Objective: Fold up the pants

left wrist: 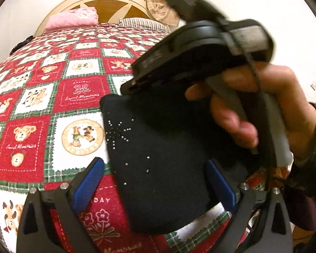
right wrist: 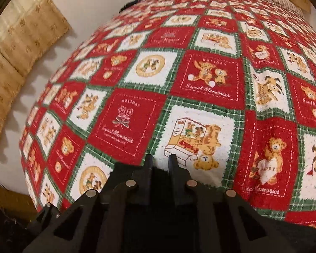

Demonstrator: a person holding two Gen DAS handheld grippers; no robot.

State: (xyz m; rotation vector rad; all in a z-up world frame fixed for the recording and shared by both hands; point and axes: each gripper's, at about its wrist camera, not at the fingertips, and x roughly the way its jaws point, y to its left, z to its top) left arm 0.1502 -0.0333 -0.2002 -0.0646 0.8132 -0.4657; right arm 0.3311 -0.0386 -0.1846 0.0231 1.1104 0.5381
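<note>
The black pants, folded into a compact stack with small rhinestone stars, lie on the red, white and green teddy-bear quilt. My left gripper stands open, its blue pads spread to either side of the stack's near end without pressing it. My right gripper, held by a hand, reaches down to the far edge of the stack. In the right wrist view its fingers stand close together with dark ribbed fabric between them. The rest of the pants is out of sight there.
The quilt covers the whole bed. At the head end are a pink pillow, a striped pillow and a round wooden headboard. A beige curtain hangs by the white wall on the left.
</note>
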